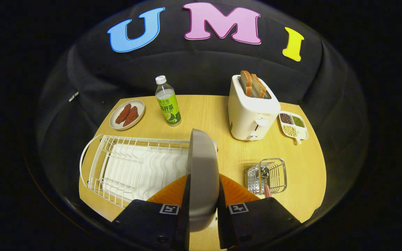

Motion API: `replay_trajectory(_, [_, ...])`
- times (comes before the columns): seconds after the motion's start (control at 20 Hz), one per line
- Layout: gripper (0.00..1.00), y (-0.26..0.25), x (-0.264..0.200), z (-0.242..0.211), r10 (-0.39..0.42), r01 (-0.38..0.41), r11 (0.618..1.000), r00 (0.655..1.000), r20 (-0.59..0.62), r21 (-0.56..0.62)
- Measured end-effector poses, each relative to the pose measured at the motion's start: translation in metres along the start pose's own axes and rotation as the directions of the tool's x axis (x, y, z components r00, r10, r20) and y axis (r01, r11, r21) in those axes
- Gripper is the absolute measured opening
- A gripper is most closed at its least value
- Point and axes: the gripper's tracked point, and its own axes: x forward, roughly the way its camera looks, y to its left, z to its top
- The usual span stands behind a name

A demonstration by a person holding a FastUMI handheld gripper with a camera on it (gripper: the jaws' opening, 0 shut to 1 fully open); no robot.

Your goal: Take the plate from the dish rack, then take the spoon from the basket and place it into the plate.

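The fingers (202,205) clamp both faces of a grey round ceramic plate (202,174), held on edge at the right end of the white wire dish rack (131,167). To the right, a small steel wire basket (267,174) holds a spoon (266,184) with a pinkish handle. Beyond them on the light wooden worktop (302,174) stand a white toaster (253,111) and a clear bottle (167,101) with a green label.

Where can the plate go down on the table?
The gripper is shut on the plate. Bare table lies between rack, toaster and basket. The back row around the bottle is crowded.
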Motion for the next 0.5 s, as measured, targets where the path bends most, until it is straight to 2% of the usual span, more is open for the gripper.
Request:
replay_trajectory(0.25, [0.36, 0.003, -0.006, 0.012, -0.042, 0.043, 0.998, 0.999, 0.019, -0.056])
replay_trajectory(0.5, [0.36, -0.007, -0.011, 0.015, -0.069, 0.069, 0.998, 0.998, 0.012, 0.003])
